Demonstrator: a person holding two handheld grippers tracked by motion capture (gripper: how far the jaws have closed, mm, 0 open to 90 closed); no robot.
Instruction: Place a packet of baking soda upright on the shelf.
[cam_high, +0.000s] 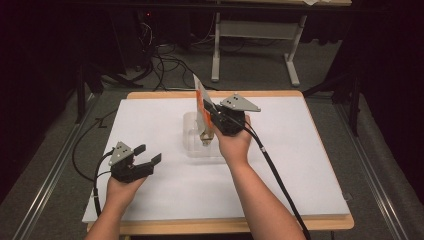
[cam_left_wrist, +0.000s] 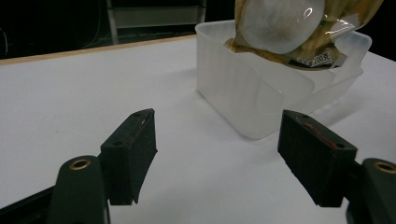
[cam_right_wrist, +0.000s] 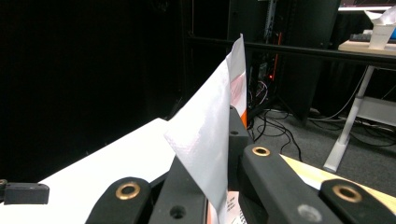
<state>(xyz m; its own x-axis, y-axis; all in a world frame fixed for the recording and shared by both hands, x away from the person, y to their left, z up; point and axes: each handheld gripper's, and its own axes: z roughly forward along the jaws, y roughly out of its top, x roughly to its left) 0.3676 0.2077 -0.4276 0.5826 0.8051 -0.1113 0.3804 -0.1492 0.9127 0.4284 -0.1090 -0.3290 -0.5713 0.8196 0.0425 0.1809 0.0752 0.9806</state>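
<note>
High view: orange-white pouch (cam_high: 202, 107) upright (lower end in clear tub (cam_high: 192, 142)).

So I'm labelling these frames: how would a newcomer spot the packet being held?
Start at the white table, then the clear plastic tub near its middle. Upright above it, pinched in the right gripper, is the packet, orange-and-white and flat.

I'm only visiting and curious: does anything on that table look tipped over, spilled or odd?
Nothing is spilled. The one odd sight is the food pouch: it stands on end, lower end inside the clear plastic tub, top poking well above the rim, pinched by the right gripper. The left gripper rests open, apart from the tub.
</note>
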